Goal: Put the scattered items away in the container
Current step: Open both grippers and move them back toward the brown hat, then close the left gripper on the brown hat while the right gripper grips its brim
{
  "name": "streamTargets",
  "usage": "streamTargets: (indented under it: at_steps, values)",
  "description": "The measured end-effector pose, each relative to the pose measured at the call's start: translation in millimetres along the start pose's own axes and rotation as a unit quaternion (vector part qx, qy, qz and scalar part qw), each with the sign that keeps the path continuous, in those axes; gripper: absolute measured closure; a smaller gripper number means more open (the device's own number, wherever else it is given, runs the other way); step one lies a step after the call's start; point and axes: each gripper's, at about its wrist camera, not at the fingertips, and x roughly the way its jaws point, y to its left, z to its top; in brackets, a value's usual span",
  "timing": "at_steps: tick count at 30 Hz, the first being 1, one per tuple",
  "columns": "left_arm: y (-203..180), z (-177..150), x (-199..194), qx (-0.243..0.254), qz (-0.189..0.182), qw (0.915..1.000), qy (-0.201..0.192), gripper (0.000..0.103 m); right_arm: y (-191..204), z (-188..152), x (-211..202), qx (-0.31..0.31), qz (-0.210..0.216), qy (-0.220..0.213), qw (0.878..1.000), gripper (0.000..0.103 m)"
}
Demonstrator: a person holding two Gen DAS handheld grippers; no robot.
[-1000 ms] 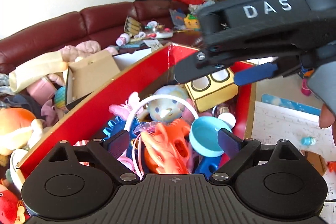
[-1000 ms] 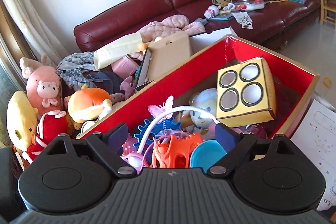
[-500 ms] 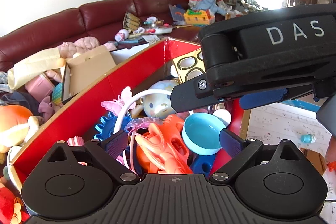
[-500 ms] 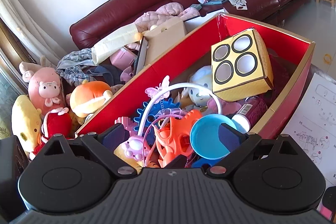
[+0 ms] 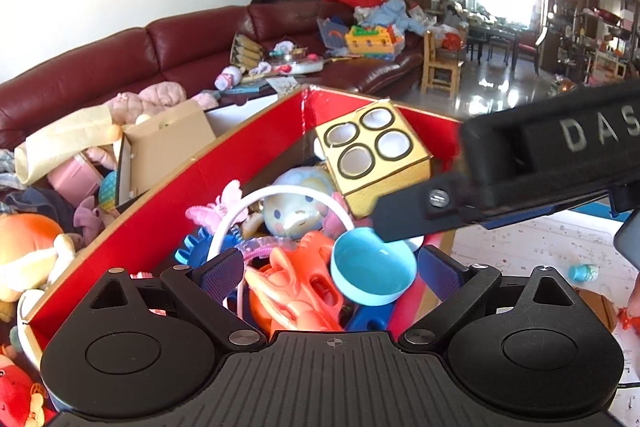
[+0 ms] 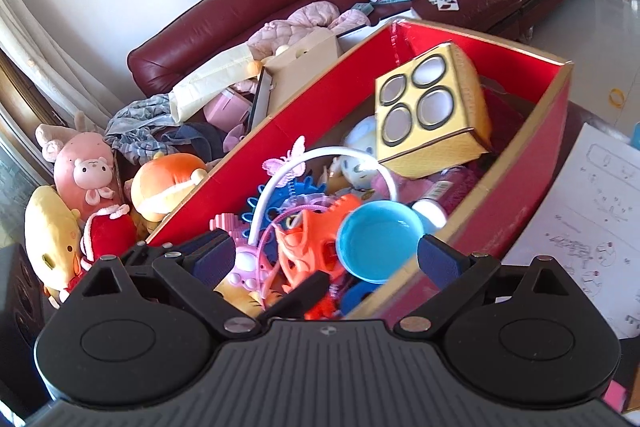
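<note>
1. Left gripper hangs over the near end of the red box, jaws spread wide, nothing between them.
2. Right gripper hovers over the same end, jaws just as wide, nothing gripped.
3. In the left view the right gripper's black body crosses the right side, lettered "DAS", its tip just above the blue bowl.
4. The box is packed: the bowl sits tilted at the near end, touching an orange toy beside it.
5. A white hoop arches over the pile, with a pink butterfly at its left and a blue gear under it.
6. A pale round plush lies mid-box, under the edge of a yellow cube with 4 round holes, which leans tilted toward the far end.
7. A white-capped bottle lies just right of the bowl, against the box's right wall.
8. Outside the box on the left: an orange plush, a pink pig, a yellow plush and a cardboard box, all heaped together.
9. A maroon sofa runs behind, strewn with toys and papers.
10. To the right, a printed white sheet lies beside the box; in the left view a small teal item rests on it, well apart from the box.
</note>
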Motion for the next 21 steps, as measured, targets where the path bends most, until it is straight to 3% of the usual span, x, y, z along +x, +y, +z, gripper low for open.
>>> streamTargets:
  at_steps: [5, 12, 17, 21]
  values:
    - [-22.1, 6.6, -7.7, 0.019, -0.025, 0.9994, -0.015, 0.003, -44.8, -8.4, -37.1, 0.013, -0.049, -0.020, 0.998, 0.003]
    - [-77.1, 6.8, -5.0, 0.065, -0.083, 0.9944, -0.014, 0.003, -132.9, -40.2, -88.8, 0.111, -0.114, -0.034, 0.987, 0.003]
    - [-127.8, -10.7, 7.8, 0.108, -0.123, 0.9864, 0.011, 0.003, -181.3, -74.7, -114.0, 0.174, -0.158, -0.036, 0.971, 0.003]
    - [-166.3, -36.1, 31.8, 0.137, -0.153, 0.9770, 0.056, 0.003, -206.6, -108.4, -124.4, 0.192, -0.199, -0.031, 0.961, 0.003]
